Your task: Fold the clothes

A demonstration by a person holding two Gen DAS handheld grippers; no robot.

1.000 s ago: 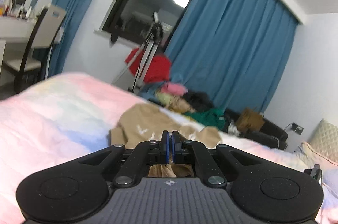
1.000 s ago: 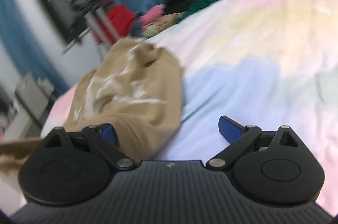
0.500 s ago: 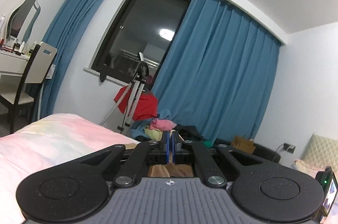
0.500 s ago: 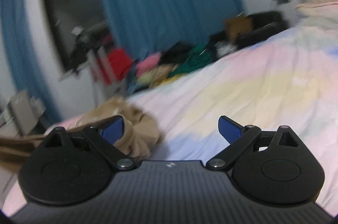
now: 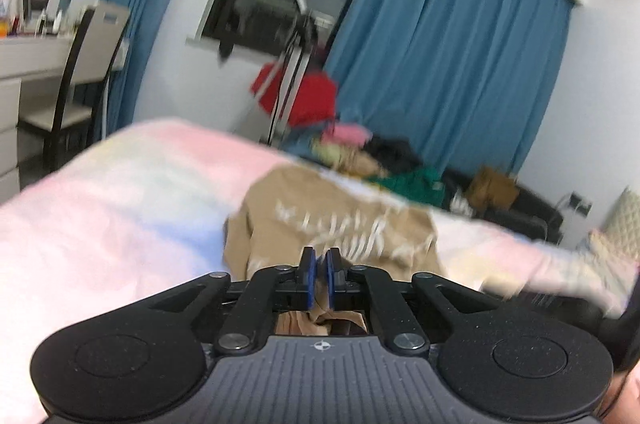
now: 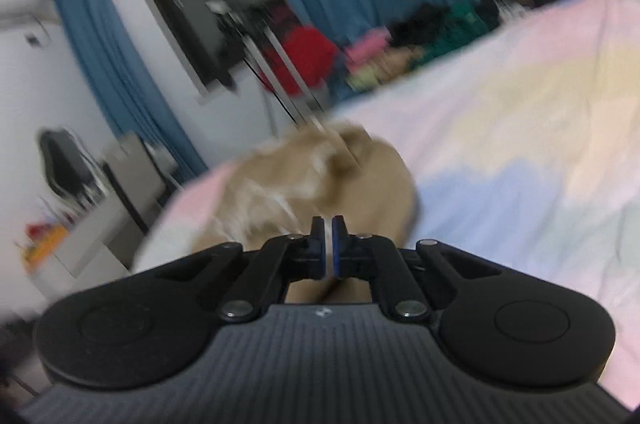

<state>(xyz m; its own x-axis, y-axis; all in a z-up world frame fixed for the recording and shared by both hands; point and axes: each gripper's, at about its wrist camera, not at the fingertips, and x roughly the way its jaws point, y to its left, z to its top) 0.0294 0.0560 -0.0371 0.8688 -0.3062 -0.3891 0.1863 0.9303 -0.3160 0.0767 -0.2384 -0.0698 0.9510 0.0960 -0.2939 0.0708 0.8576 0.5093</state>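
A tan shirt with white print (image 5: 340, 220) lies bunched on the pastel bedspread (image 5: 120, 192). My left gripper (image 5: 319, 266) is shut on its near edge, and tan cloth shows between and under the blue pads. In the right wrist view the same tan shirt (image 6: 320, 180) is blurred. My right gripper (image 6: 329, 248) is shut on it, with a thin strip of cloth between the pads. The pastel bedspread (image 6: 520, 128) stretches to the right of it.
A heap of coloured clothes (image 5: 372, 160) sits past the far bed edge, by a tripod (image 5: 292, 64) and blue curtains (image 5: 440, 64). A chair (image 5: 76, 92) and a white dresser (image 5: 24, 64) stand at left. A dark sofa (image 5: 516, 212) is at right.
My right gripper has gone from open to shut on the shirt. My left gripper rose with the cloth, then came back down toward the bed. Both views are blurred by motion.
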